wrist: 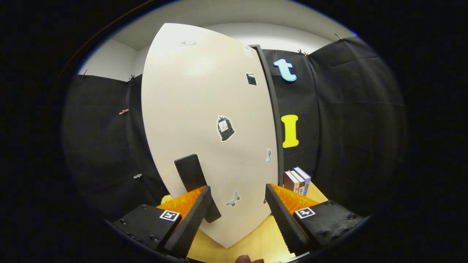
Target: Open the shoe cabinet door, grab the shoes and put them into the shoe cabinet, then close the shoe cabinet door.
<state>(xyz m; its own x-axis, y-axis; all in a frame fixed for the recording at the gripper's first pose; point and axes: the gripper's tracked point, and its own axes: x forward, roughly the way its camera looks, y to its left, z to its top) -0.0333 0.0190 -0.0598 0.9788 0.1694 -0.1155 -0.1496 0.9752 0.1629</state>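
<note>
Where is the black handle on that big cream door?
In the gripper view, the black handle sits low on the cream door, just ahead of the open hand-held gripper, beside its left finger and left of a butterfly sticker.

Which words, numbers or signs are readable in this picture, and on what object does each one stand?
bag-shaped sticker on the cabinet door: print too small to read.
small dark sticker higher on the door: blurred.
book spines beside the door: lettering blurred.
square markers on the open hand-held gripper, whose fingers flank the door's lower part: patterns, no words.
So no text can be quoted.
</note>
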